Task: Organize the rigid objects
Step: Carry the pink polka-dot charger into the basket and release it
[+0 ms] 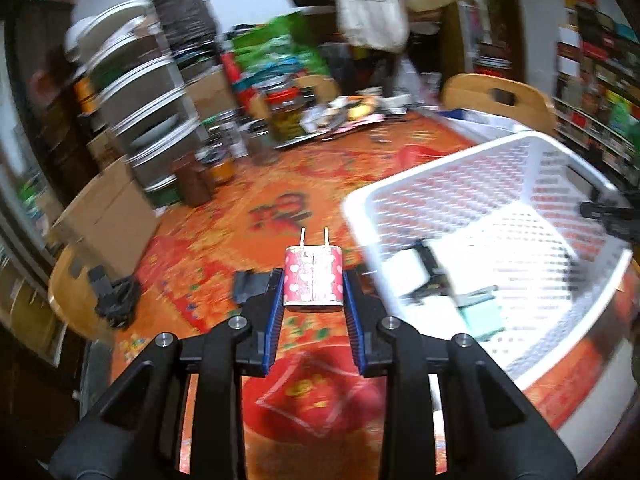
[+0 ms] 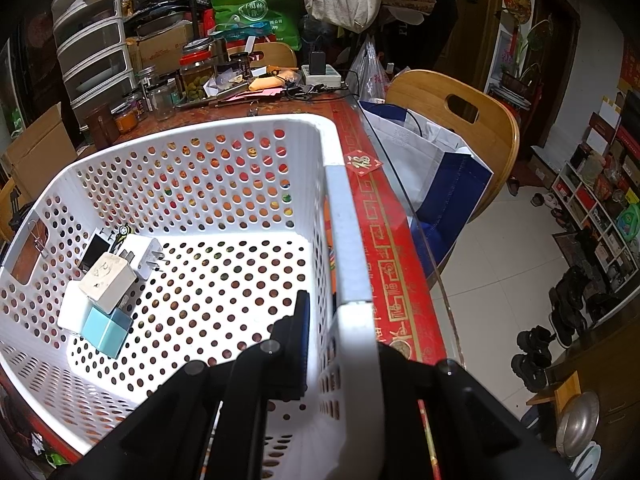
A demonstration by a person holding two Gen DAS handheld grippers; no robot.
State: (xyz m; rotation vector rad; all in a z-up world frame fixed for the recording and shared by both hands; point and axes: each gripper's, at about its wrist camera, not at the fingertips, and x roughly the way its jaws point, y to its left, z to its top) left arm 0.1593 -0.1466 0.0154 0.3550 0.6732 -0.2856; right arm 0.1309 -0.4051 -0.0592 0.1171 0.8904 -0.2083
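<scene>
Pink charger clamped in left hand-held gripper | right hand-held gripper grips basket wall

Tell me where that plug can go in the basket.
Free: the basket floor between the far wall and the right claw on the rim. Crowded: the left corner, where chargers pile up. The left claw holds the heart-patterned plug.

Cluttered room: wooden chair, pale tiled floor, stacked drawer unit, packed shelves.
</scene>
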